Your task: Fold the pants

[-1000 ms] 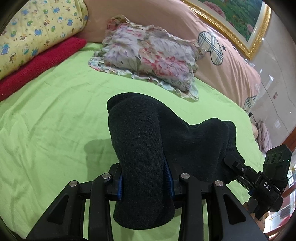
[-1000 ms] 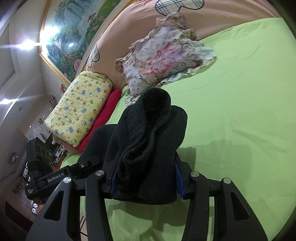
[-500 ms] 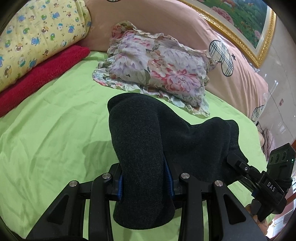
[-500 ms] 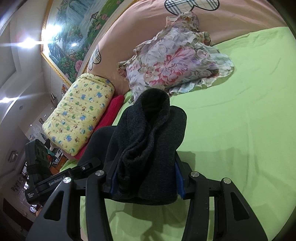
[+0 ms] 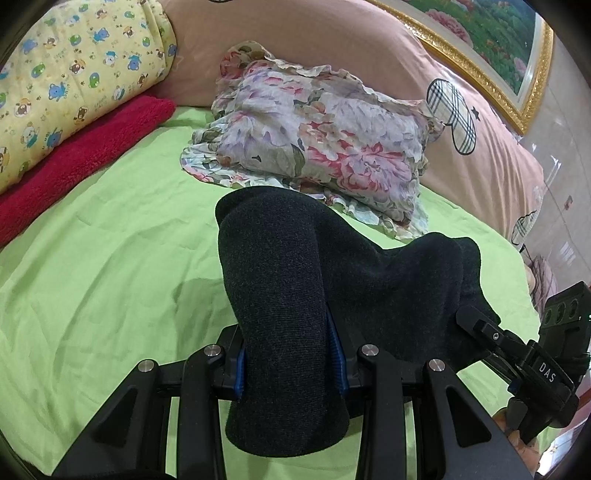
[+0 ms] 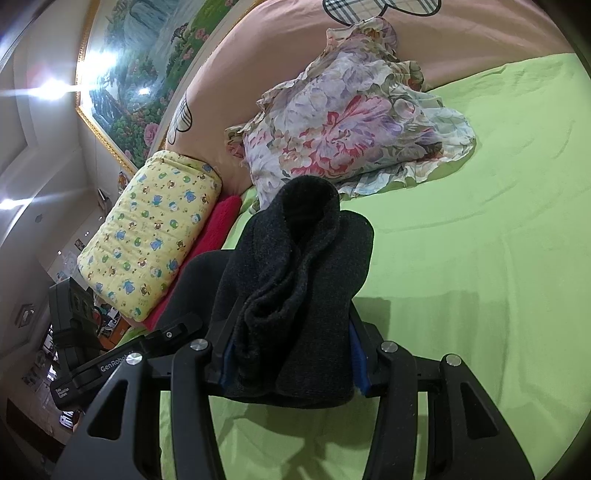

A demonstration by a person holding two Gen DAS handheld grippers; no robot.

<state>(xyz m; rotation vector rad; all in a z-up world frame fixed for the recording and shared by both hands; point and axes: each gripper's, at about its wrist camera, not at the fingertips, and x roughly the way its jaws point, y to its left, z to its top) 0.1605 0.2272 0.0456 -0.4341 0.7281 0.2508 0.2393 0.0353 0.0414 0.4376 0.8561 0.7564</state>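
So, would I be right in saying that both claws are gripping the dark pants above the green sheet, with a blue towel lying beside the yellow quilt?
Not quite: the towel beside the yellow quilt is red, not blue, as the left wrist view shows. The rest holds: the left claw and right claw both grip the dark pants above the green sheet.

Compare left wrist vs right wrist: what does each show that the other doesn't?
Left wrist only: the right gripper entering from the side, clamped on the far end of the dark pants, and the left gripper close up on its own bunch.

Right wrist only: ceiling lights, a cluttered room corner beyond the bed, and the left gripper seen from the side.

Both: the green sheet, floral pillow, yellow printed quilt, red blanket, pink headboard cover and gold-framed painting.
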